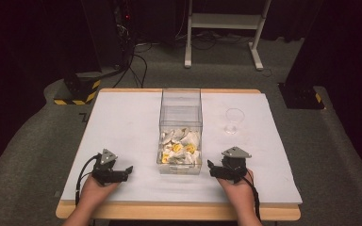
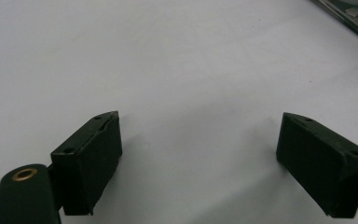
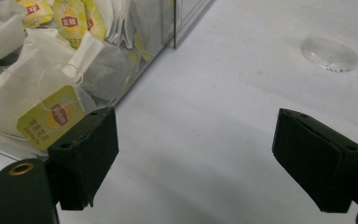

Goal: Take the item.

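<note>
Nearest the camera, two hands rest on the white table, each holding a gripper. The left gripper and right gripper both have jaws spread wide and hold nothing. Between them stands a clear plastic box filled at its near end with tea bags, just beside the right gripper's jaws. A clear glass stands farther back, right of the box.

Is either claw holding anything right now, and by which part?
Nothing is held. The left claw and right claw both stand open over the bare table, beside the tea bag box.
</note>
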A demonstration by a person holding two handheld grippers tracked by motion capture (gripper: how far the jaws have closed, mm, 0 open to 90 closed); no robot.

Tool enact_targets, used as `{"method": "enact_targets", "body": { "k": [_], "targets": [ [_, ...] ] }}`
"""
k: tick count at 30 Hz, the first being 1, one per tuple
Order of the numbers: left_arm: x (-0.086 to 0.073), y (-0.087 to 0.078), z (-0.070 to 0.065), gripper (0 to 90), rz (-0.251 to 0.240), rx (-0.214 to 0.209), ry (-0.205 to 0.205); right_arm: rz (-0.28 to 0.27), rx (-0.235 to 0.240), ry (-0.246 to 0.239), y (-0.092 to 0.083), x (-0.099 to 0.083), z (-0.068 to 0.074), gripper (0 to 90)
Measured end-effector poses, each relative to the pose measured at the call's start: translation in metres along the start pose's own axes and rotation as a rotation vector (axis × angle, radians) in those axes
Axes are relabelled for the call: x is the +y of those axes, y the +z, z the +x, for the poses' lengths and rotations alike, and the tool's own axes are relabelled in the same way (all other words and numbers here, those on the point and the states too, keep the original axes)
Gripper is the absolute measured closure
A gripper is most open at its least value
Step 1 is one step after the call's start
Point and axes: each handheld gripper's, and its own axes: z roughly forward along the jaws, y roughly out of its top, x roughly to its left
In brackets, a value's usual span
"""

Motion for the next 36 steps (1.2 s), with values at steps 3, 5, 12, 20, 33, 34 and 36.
{"method": "enact_targets", "body": {
  "k": [3, 5, 12, 20, 33, 34, 36],
  "targets": [
    [0.000, 0.000, 0.000, 14.7, 0.000, -0.001, -0.001, -0.007, 0.001, -0.005, -0.002, 0.001, 0.001, 14.9],
    [0.000, 0.000, 0.000, 14.7, 0.000, 0.000, -0.001, -0.016, 0.001, -0.015, -0.004, 0.003, 0.002, 15.0],
    [0.000, 0.000, 0.000, 14.9, 0.001, 0.002, 0.007, -0.048, 0.013, -0.028, -0.014, 0.009, 0.004, 15.9],
    [0.000, 0.000, 0.000, 14.9, 0.000, 0.001, 0.007, -0.082, 0.032, -0.059, -0.026, 0.021, 0.006, 18.1],
    [0.000, 0.000, 0.000, 14.9, 0.001, 0.001, 0.006, -0.134, 0.048, -0.082, -0.038, 0.039, 0.020, 18.6],
    [0.000, 0.000, 0.000, 14.9, 0.001, 0.001, 0.006, -0.143, 0.052, -0.085, -0.039, 0.041, 0.021, 18.7],
    [0.000, 0.000, 0.000, 14.9, 0.001, 0.001, 0.006, -0.148, 0.061, -0.082, -0.040, 0.044, 0.023, 18.7]
  ]
}}
